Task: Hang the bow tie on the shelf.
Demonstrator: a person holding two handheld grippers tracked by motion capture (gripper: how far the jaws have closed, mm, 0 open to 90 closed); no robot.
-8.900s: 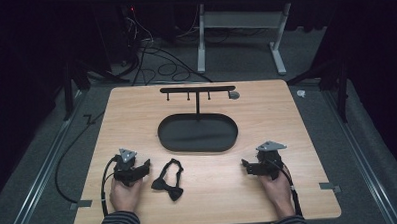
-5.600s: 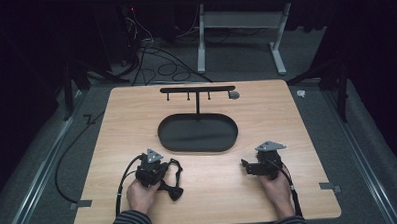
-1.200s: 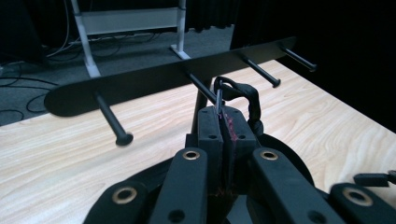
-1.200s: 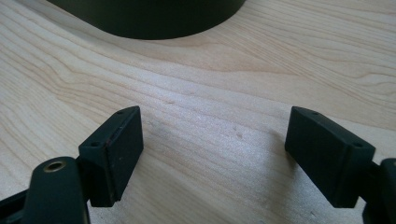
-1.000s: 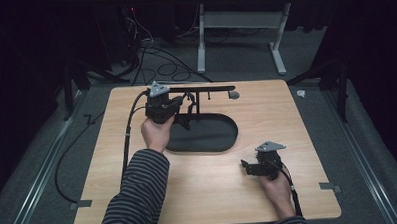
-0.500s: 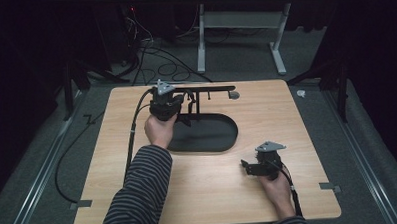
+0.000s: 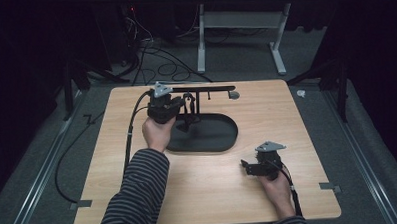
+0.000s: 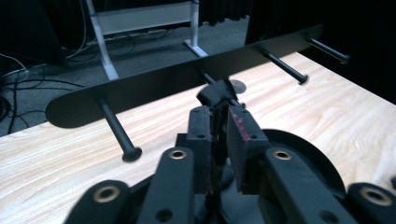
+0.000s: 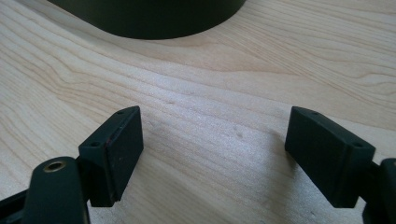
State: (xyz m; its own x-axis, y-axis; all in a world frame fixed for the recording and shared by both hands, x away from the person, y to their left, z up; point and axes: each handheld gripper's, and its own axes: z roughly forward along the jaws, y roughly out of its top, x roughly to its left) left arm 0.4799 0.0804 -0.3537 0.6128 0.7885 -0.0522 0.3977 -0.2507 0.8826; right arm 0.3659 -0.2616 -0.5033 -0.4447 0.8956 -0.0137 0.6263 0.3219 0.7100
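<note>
Above, left arm extended to the hanger stand, right hand resting on the table.

Seen from the high view, the left gripper (image 7: pixel 179 110), at 11 o'clock from the table (image 7: pixel 297 118) centre, is carried by a striped sleeve (image 7: pixel 139 189) reaching forward; its jaws are clamped on a black strap (image 8: pixel 217 93), likely of the small black harness-like item, held against a peg (image 8: pixel 210 81) of the stand's crossbar (image 8: pixel 154 86) over the oval base (image 7: pixel 212 136). At 4 o'clock the right gripper (image 7: pixel 246 167) lies low in the right hand (image 7: pixel 275 188), jaws well apart over bare wood in its own view (image 9: pixel 212 154). No legible writing is visible.
</note>
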